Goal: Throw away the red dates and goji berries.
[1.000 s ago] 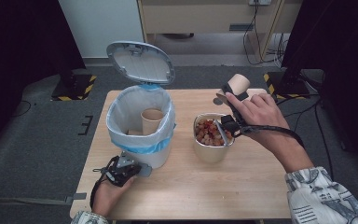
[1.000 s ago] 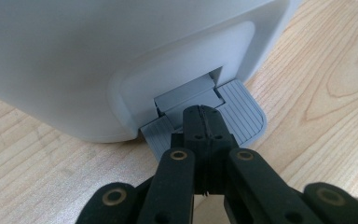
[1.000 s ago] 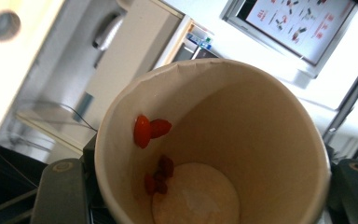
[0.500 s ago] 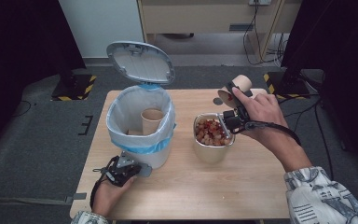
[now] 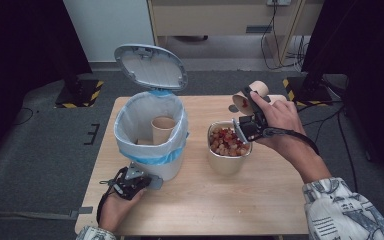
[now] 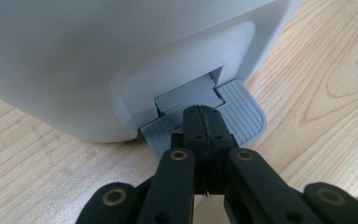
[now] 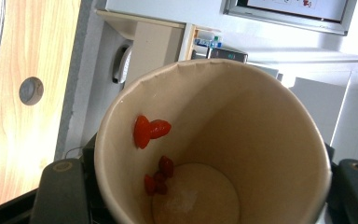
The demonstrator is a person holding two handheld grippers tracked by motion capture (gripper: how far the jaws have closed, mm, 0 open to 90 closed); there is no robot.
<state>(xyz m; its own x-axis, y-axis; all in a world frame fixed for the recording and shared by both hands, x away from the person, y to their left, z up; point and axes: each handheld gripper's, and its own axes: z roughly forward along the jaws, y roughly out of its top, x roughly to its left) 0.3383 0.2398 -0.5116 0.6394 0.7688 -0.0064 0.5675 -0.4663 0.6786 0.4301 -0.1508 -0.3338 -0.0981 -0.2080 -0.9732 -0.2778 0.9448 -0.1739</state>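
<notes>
A white pedal bin [image 5: 167, 170] stands on the table's left half with its grey lid [image 5: 150, 67] up and a paper cup [image 5: 163, 127] inside its liner. At the bin's base my left gripper [image 5: 147, 181] is shut. In the left gripper view its closed tips [image 6: 203, 114] press on the grey pedal [image 6: 244, 112]. My right gripper [image 5: 250, 102] is shut on a second paper cup [image 5: 245, 97], which is tilted over a bowl [image 5: 227, 162] of red and brown pieces [image 5: 226, 141]. A few red bits [image 7: 149, 130] cling inside this cup [image 7: 261, 140].
The wooden table [image 5: 260, 200] has bare room along its near side and right half. Dark floor surrounds it, with a cabinet and cables beyond the far edge. Stands with yellow-black striped feet [image 5: 80, 95] are on the floor at both far corners.
The cup in my right gripper has tipped slightly more toward the bowl. The left gripper has stayed on the pedal and the lid stays up.
</notes>
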